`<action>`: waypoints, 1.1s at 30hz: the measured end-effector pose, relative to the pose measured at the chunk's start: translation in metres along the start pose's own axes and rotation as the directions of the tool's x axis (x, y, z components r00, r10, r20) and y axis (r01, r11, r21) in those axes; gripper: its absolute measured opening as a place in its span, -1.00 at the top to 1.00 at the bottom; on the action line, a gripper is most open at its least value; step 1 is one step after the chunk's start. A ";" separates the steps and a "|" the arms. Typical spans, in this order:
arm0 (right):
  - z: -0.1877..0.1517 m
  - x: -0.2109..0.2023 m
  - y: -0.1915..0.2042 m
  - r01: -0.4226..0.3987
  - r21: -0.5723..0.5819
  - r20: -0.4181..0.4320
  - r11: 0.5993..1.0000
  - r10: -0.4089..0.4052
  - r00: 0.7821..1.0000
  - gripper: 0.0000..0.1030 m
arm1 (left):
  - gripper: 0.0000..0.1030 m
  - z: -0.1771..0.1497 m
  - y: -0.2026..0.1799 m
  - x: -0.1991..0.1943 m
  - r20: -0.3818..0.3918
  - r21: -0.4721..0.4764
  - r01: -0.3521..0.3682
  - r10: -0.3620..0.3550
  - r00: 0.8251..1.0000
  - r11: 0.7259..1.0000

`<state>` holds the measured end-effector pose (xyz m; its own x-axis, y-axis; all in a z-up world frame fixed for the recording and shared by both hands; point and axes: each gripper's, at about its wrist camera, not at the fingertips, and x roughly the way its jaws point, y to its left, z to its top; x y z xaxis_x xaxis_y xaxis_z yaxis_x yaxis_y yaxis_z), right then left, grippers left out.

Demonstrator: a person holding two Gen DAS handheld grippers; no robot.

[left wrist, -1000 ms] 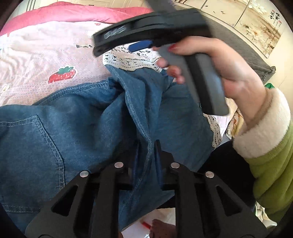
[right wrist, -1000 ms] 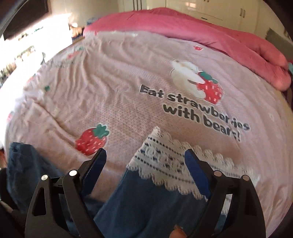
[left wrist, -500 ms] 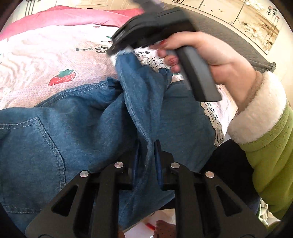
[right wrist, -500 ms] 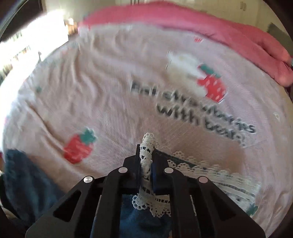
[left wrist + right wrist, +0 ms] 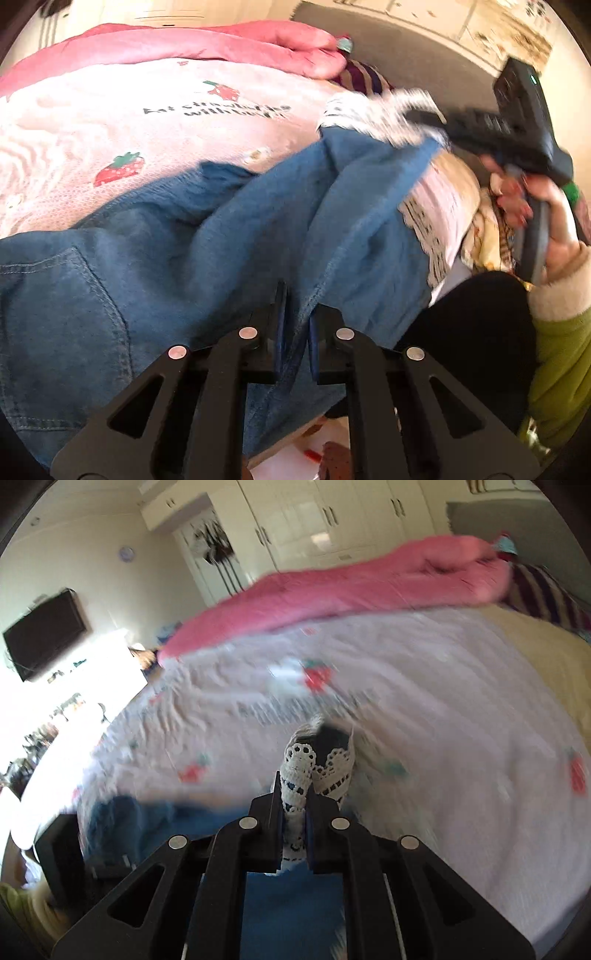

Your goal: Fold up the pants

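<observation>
Blue denim pants [image 5: 184, 258] with white lace hems lie bunched on a pink strawberry bedspread [image 5: 110, 122]. My left gripper [image 5: 295, 317] is shut on a denim fold along a seam near the crotch. My right gripper [image 5: 294, 801] is shut on the lace hem [image 5: 299, 771] of one leg and holds it raised above the bed. In the left wrist view the right gripper [image 5: 436, 125] shows at upper right, stretching that leg [image 5: 369, 177] up and to the right. The other leg's lace hem [image 5: 428, 229] hangs at the right.
A rolled pink blanket [image 5: 332, 587] lies along the far side of the bed. A striped cushion [image 5: 543, 590] and a yellow cover [image 5: 546, 657] are at the right. A wall TV [image 5: 44, 631] and white wardrobes [image 5: 295, 524] stand beyond. My dark trousers [image 5: 472, 332] are at the bed's edge.
My right gripper has shut on the lace hem and swung it up and to the right, stretching the leg out. My left gripper keeps its hold on the denim.
</observation>
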<state>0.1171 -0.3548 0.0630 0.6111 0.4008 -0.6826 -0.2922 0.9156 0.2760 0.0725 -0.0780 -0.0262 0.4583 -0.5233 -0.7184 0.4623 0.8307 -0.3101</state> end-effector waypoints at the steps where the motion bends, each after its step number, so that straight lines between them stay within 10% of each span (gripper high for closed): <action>1: -0.009 -0.003 -0.002 0.015 -0.010 -0.022 1.000 -0.015 1.000 0.84 | 0.92 -0.002 -0.003 0.002 -0.013 0.018 0.000 0.000 1.000 1.000; 15: -0.062 -0.003 -0.022 0.052 -0.056 -0.285 0.997 -0.066 0.956 0.23 | 0.74 -0.015 -0.021 0.012 -0.090 0.124 0.003 0.008 0.996 0.992; 18: -0.065 -0.001 -0.015 0.068 -0.146 -0.312 0.987 -0.111 0.943 0.94 | 0.72 -0.018 -0.028 0.010 -0.091 0.147 0.002 0.011 0.996 0.989; 33: -0.096 0.019 -0.017 0.115 -0.317 -0.488 0.941 -0.266 0.832 0.89 | 0.83 -0.038 -0.038 0.022 -0.174 0.244 -0.036 0.081 0.981 0.969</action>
<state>0.0627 -0.3658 -0.0199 0.2272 0.0746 -0.9710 -0.4379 0.8984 -0.0334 0.0359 -0.1141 -0.0544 0.3551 -0.4134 -0.8385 0.6167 0.7777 -0.1222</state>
